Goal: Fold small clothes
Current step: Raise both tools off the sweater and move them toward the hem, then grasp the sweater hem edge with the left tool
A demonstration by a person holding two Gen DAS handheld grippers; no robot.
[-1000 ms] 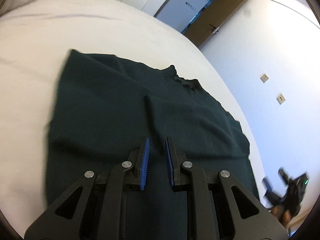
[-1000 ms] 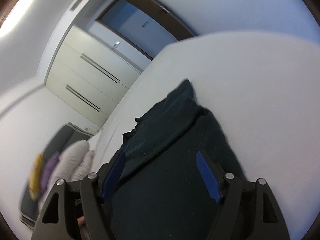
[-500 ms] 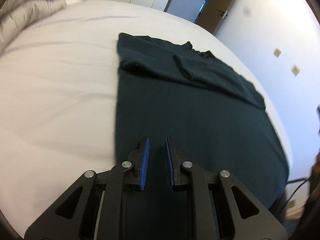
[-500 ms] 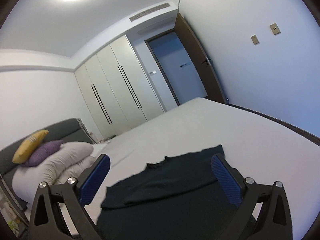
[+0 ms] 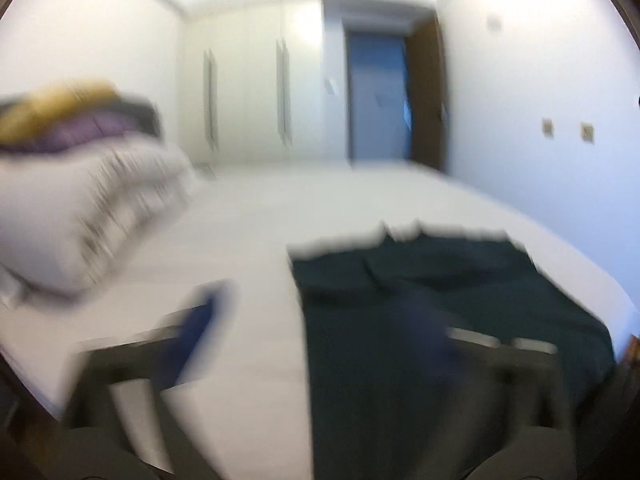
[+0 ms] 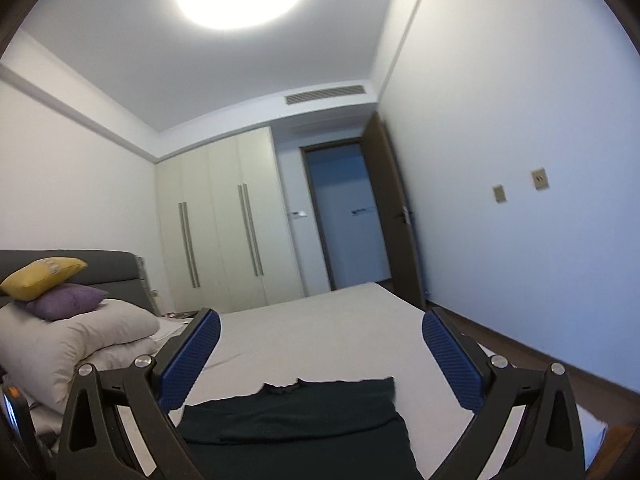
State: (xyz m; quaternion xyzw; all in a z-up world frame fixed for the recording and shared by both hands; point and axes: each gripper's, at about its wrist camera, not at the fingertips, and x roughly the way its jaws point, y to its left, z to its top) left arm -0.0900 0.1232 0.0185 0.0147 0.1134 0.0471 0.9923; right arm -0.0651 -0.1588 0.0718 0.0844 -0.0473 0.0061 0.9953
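A dark green garment (image 5: 440, 300) lies flat on the white bed (image 5: 280, 208), its top part folded down over the body. The left wrist view is badly blurred. There my left gripper (image 5: 312, 312) hovers above the near left edge of the garment, its jaws opening wide, and nothing is gripped between the blue pads (image 5: 188, 340). In the right wrist view my right gripper (image 6: 320, 320) points level over the bed (image 6: 320, 328), open wide and empty. The garment (image 6: 296, 428) lies below and between its fingers, apart from them.
White pillows (image 6: 72, 340) are stacked at the left head of the bed, with a purple cushion (image 6: 68, 300) and a yellow cushion (image 6: 44, 278) on top. A cream wardrobe (image 6: 224, 232) and an open brown door (image 6: 392, 216) stand at the far wall.
Both grippers rose off the garment and tipped up toward level. The left jaws went from nearly shut to wide apart. The right jaws widened a little more.
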